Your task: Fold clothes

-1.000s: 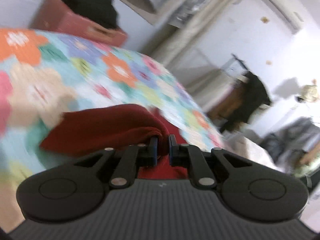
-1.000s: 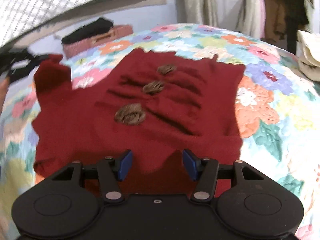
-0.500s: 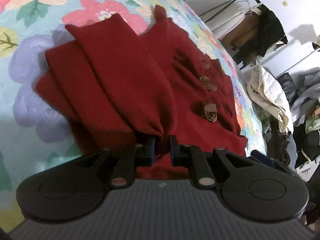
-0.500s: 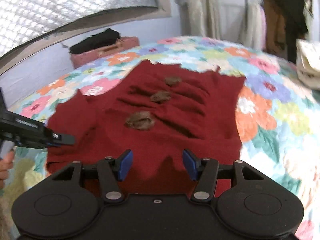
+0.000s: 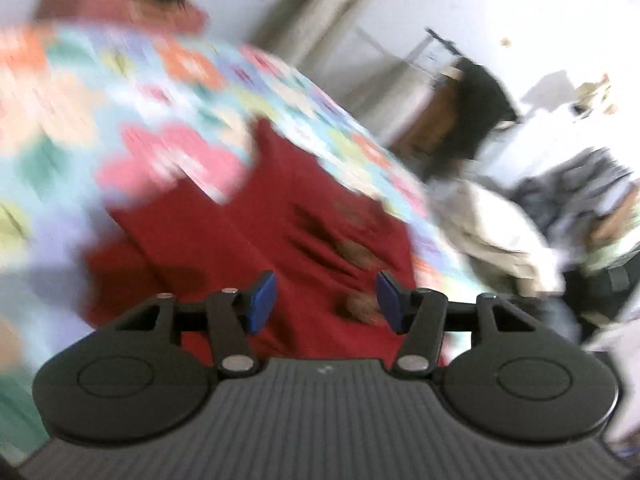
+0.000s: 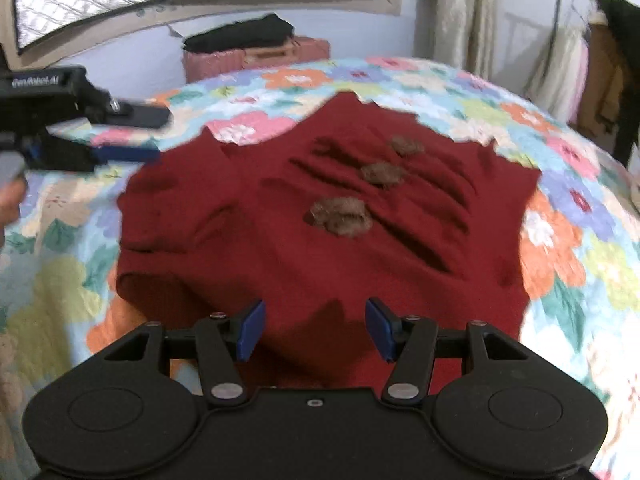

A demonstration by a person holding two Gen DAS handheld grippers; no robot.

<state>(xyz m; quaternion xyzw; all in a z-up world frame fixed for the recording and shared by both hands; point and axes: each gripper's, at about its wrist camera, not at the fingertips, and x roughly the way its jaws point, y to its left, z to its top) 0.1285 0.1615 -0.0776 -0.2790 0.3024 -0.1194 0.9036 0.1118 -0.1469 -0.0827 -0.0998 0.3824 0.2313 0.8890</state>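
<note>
Right wrist view: the dark red knitted sweater (image 6: 320, 240) with three brown fabric rosettes (image 6: 340, 216) lies spread on the flower-patterned bed quilt (image 6: 560, 184) just ahead of the right gripper (image 6: 314, 330), its fingers wide and empty. The left gripper (image 5: 322, 306) hovers with fingers wide too. Soft, light and floppy, the sweater probably wants gripping at its near hem. A pink suitcase (image 6: 256, 56) stands well beyond, out of the way.

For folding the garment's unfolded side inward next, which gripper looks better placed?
Right, probably. The right gripper hangs open over the red garment, nearest its flat side; the left gripper, also open, sits at the folded sleeve side.
</note>
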